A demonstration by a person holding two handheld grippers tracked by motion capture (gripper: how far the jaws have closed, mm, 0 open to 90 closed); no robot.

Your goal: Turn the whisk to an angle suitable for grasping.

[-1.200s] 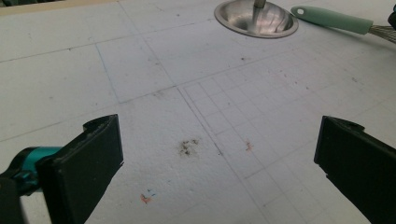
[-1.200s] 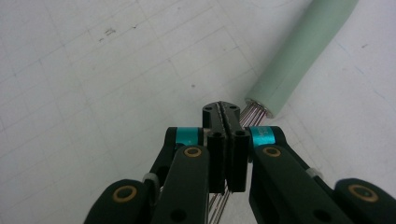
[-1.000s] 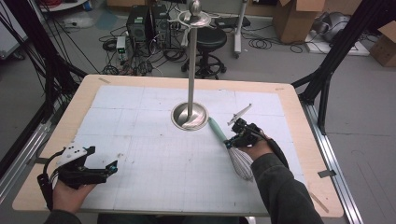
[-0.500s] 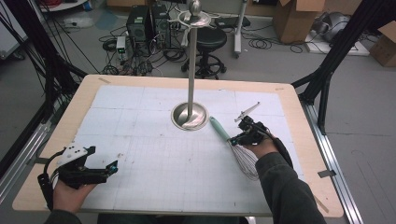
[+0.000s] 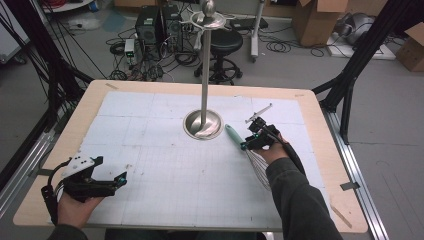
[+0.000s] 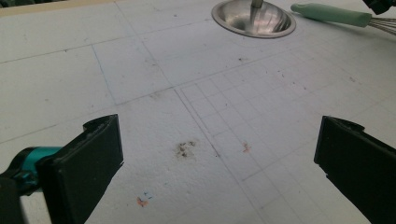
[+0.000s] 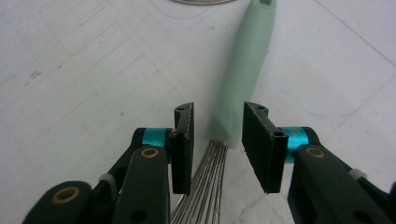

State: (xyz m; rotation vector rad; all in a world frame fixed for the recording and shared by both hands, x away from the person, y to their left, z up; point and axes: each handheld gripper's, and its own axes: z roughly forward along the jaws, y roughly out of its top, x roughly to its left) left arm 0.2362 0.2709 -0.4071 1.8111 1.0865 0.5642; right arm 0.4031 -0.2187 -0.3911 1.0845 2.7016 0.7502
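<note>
If I squeeze my right gripper, spread round the whisk neck, it may slip toward 12 o'clock. Left gripper sits wide apart.

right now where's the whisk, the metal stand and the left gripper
whisk (image 7: 243, 65): right gripper view, on its green handle
metal stand (image 5: 202, 125): high view, on its round base
left gripper (image 5: 120, 178): high view, midway between its open jaws

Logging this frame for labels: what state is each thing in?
Whisk: lying flat on the mat, green handle toward the stand.
Stand: upright, nothing hanging on it.
Right gripper: jaws either side of the whisk's handle end, gaps showing.
Left gripper: wide open, empty.
</note>
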